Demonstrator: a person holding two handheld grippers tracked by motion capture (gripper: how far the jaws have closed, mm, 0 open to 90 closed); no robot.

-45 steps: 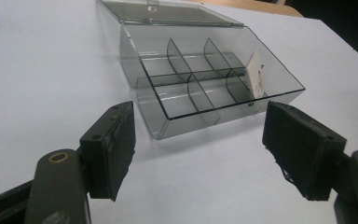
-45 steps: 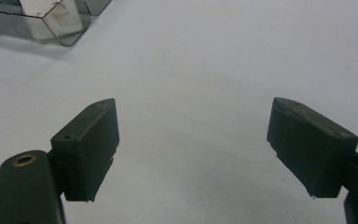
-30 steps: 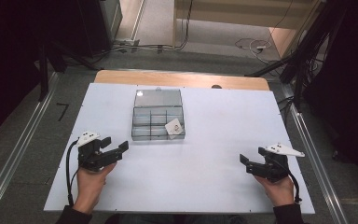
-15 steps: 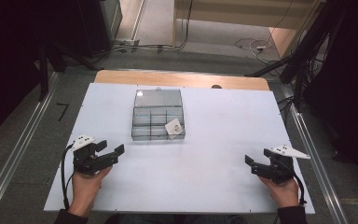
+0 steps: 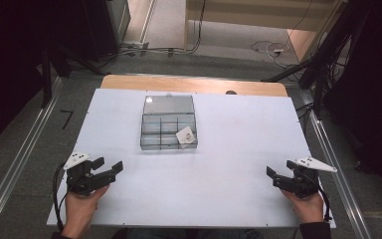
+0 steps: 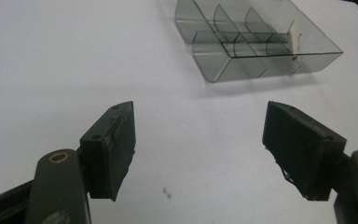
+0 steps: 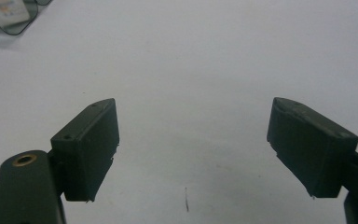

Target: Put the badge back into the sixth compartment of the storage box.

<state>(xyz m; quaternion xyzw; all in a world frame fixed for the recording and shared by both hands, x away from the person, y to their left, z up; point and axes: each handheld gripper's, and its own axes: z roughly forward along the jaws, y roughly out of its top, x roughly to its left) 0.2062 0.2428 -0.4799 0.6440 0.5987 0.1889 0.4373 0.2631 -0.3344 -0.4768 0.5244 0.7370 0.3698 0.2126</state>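
Plastic this thin and smooth should make the clear smoke-grey compartment box [image 5: 168, 128] light, stiff and rather slippery, and its walls could crack under a hard squeeze; the outer side walls or a corner look like the best places to take hold. It sits open at the middle of the white tabletop [image 5: 238, 149], towards the far side, its lid laid flat beyond it. Dividers split it into small cells, and a small white card-like piece [image 5: 184, 135] lies in a near right cell. The left hand-held gripper [image 5: 110, 169] and right hand-held gripper [image 5: 271, 176] rest near the front corners, well apart from the box, jaws spread wide and empty.
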